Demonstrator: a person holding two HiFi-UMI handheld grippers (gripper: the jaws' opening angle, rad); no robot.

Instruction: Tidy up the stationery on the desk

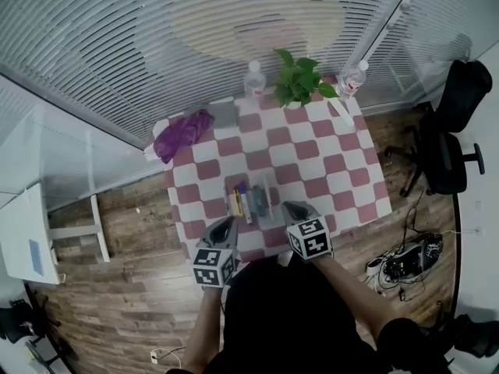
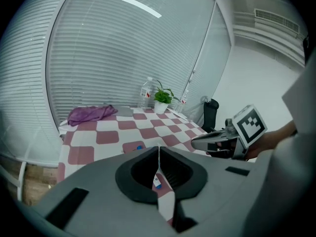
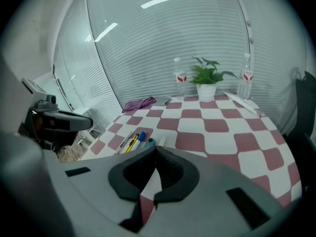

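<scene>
Near the front edge of the checked surface (image 1: 327, 162), seems to be the closing step, with the stationery (image 1: 249, 201) lying in a tidy row between left tongs (image 1: 228, 226) and right tongs (image 1: 293, 209), both clenched on nothing; calls next only for checking for strays.

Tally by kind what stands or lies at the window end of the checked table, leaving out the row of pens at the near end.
Water bottles: 2
Potted plant: 1
Purple cloth: 1
Grey flat pad: 1
White strip: 1
Total: 6
</scene>
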